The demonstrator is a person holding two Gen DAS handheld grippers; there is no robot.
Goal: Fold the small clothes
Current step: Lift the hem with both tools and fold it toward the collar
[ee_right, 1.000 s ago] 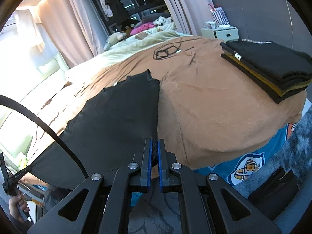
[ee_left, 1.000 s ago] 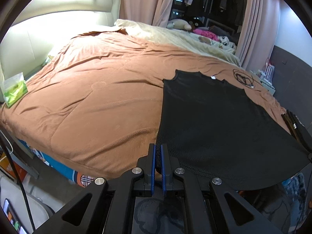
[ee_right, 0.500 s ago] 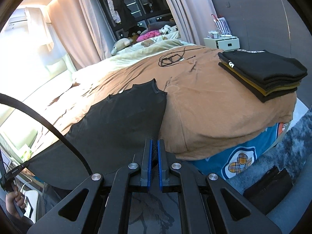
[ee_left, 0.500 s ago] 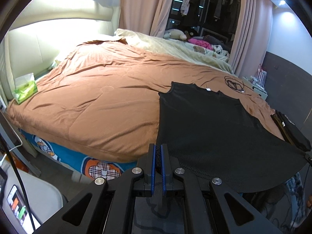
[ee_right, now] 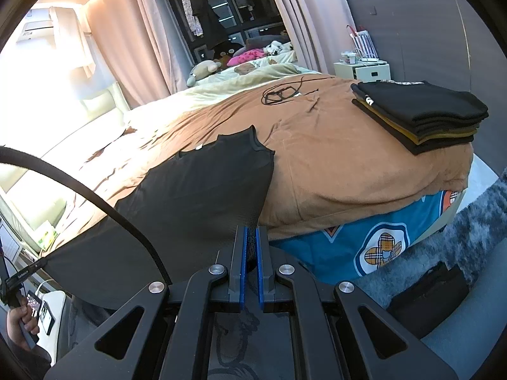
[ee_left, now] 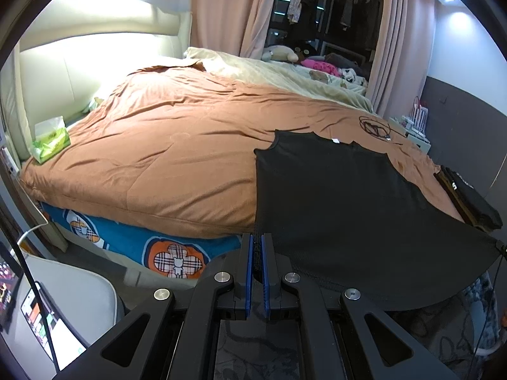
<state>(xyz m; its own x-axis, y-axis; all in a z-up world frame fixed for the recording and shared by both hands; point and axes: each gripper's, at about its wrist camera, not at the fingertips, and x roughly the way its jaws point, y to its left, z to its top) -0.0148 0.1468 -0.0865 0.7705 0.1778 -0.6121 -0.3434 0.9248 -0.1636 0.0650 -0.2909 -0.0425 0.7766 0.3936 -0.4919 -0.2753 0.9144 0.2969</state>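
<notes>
Cloth is feeling soft and floppy; we are pinching the shirt point(ee_left: 342, 209) hem corners with both hand-held grippers, left point(ee_left: 257, 247) and right point(ee_right: 250, 240).

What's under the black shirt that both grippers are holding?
The brown duvet lies under the black shirt's upper part. Its lower part hangs off the bed edge, hiding the bed's side and floor behind it.

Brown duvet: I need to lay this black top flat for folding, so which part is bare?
The widest bare stretch of the brown duvet lies between the tissue pack by the headboard and the black top. A smaller patch sits between the top and the folded stack. Crowded: that stack's corner, the cable coil, and the plush toys on the far side.
</notes>
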